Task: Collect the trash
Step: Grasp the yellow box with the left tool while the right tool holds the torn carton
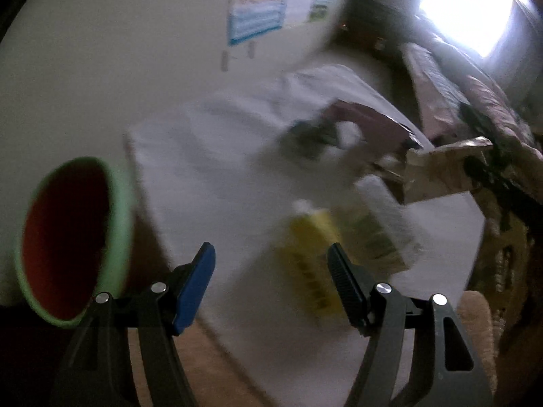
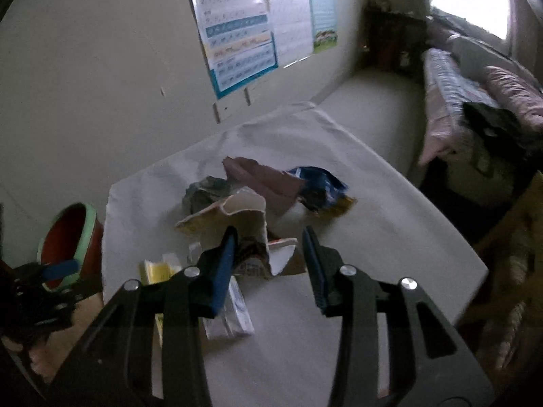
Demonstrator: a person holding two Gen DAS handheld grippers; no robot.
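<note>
Wall posters (image 2: 237, 30), yellow carton (image 1: 315, 257): print too blurred, illegible.

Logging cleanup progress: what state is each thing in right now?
left gripper: open, empty.
right gripper: shut on torn carton.
bin: open-topped, beside table.
yellow box: lying on table.
blue wrapper: crumpled, on table.
</note>
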